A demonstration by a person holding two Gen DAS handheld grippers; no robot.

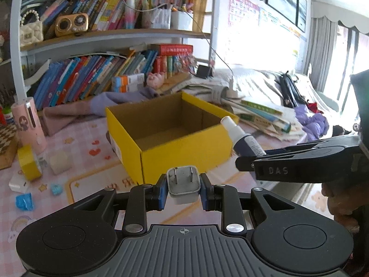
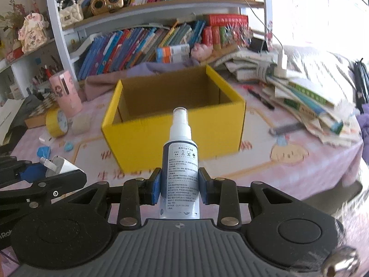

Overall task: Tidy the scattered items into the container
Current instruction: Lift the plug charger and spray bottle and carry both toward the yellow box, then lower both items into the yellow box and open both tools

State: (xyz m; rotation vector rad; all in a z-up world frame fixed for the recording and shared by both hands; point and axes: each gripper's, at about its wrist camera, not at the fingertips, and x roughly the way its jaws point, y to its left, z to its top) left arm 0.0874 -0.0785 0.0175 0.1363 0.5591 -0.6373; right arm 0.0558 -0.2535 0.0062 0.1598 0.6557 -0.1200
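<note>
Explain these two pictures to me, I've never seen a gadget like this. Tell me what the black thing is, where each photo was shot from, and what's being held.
No robot here: a person holds a two-finger clamp tool in each hand, with a camera on each looking along the fingers. In the left tool's picture, the left gripper clamps a white plug adapter. In the right tool's picture, the right gripper clamps a spray bottle. Ahead stands an open yellow box on a pink table cover, with a yellow tape roll to its left.

"DAS" is embossed on the right gripper (image 1: 260, 155), at the frame's right. The spray bottle (image 2: 180, 161) label's print is too small to be read.
</note>
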